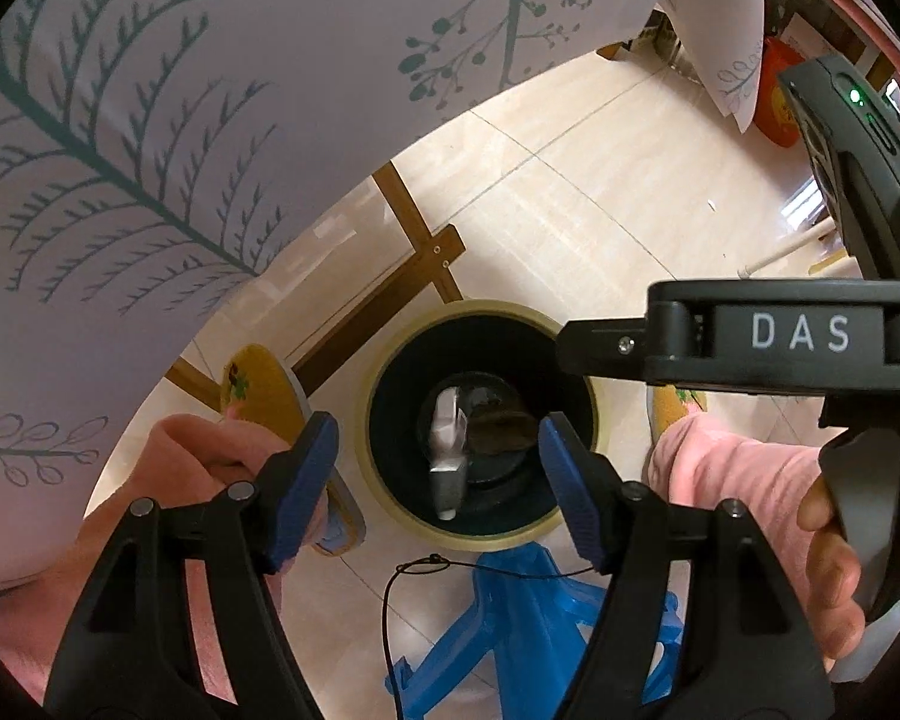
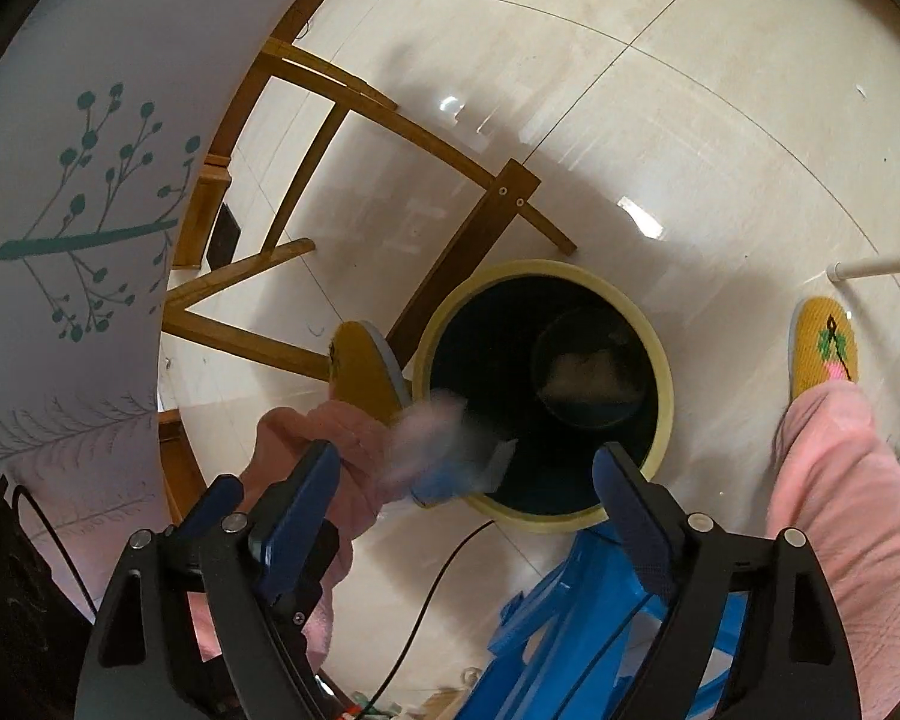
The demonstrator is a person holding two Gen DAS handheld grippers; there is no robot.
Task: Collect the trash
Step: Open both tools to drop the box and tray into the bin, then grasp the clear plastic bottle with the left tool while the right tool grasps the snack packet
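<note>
Right wrist view: right gripper (image 2: 468, 468) jaws spread, blurred scrap (image 2: 450, 450) at bin (image 2: 666, 384) rim; may land outside. Left gripper (image 1: 438, 486) spread, empty.

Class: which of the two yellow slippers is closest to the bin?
The left slipper, just beside the bin; the right slipper stands well clear of it.

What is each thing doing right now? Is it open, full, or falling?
Bin: upright, no lid, trash at the bottom.
Wrapper: blurred, loose over the bin's rim.
Left hand-held gripper: open, empty.
Right hand-held gripper: open, gripping nothing.
Slipper: on a foot.
</note>
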